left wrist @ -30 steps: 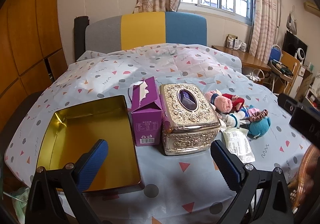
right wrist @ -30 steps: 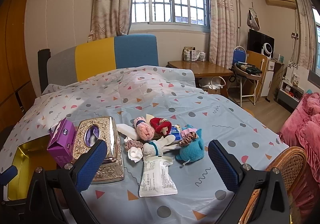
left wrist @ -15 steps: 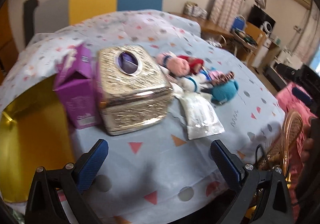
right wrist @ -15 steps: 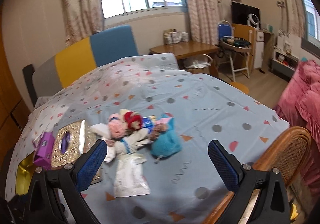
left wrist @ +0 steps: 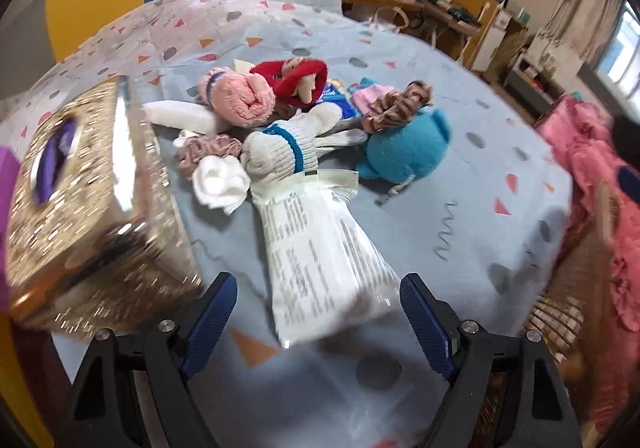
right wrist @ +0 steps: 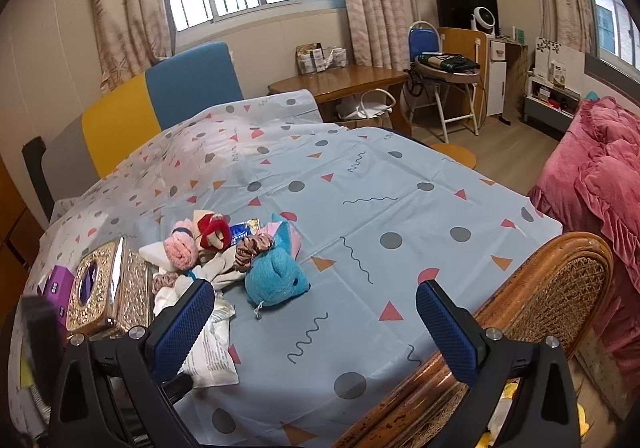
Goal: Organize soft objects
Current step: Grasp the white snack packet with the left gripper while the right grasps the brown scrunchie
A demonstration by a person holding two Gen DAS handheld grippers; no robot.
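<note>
Hovering left gripper point(left wrist: 316, 304) over white packet point(left wrist: 320, 256), jaws wide, gripping nothing. Right gripper point(right wrist: 312, 320) idling wide over bench point(right wrist: 400, 188). Soft pile beyond packet: pink roll point(left wrist: 244, 102), blue plush point(left wrist: 404, 152), beside gold tissue box point(left wrist: 88, 200). Judging pick step starting; next, lowering and closing.

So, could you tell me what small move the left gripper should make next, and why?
Probably ease the left gripper forward and down onto the white plastic packet. Its jaws are open and empty, and the packet lies nearest, right between them, in front of the sock pile.
</note>
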